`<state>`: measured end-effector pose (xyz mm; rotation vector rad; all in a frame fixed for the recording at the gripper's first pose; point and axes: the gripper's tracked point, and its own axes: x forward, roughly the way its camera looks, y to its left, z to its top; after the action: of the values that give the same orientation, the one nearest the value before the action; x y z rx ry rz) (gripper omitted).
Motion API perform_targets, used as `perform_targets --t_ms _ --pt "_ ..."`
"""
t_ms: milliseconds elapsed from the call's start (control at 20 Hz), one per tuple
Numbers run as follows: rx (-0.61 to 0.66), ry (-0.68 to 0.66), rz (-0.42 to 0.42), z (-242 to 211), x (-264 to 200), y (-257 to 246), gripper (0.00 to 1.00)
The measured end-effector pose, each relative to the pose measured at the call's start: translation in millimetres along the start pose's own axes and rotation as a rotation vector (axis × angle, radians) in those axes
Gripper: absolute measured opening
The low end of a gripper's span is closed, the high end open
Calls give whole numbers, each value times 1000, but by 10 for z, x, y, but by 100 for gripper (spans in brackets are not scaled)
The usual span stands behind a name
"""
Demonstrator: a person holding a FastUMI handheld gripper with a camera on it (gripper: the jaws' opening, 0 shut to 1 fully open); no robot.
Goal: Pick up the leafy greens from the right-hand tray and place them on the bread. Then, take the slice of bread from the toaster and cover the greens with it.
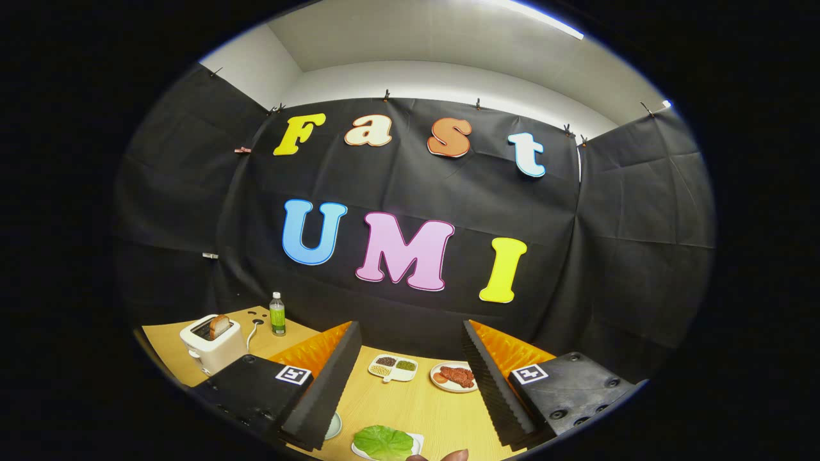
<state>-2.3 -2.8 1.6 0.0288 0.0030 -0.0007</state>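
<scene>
A pale wooden bench [410, 403] is shown in the lower part of the frame, backed by black cloth walls under a white ceiling. The tool [410, 410] is held open, nothing between its fingers. The greens [383, 442] lie on a white tray [416, 439] at bottom centre. A toaster [210, 344] holding bread [220, 326] is seen at lower left, beside a bottle [277, 314].

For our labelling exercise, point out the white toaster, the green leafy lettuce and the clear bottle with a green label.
white toaster [208, 349]: gripper view, front wall.
green leafy lettuce [383, 442]: gripper view, leaf's middle.
clear bottle with a green label [277, 318]: gripper view, label.
</scene>
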Motion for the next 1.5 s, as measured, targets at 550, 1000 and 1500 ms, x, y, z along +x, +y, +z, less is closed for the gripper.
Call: perform_targets --t_ms 550,1000,1500 --pt "8 179 125 -574 -42 121 97" --pt "-50 599 275 -2109 -128 238 97" --pt "-45 951 362 -3568 -153 403 86"
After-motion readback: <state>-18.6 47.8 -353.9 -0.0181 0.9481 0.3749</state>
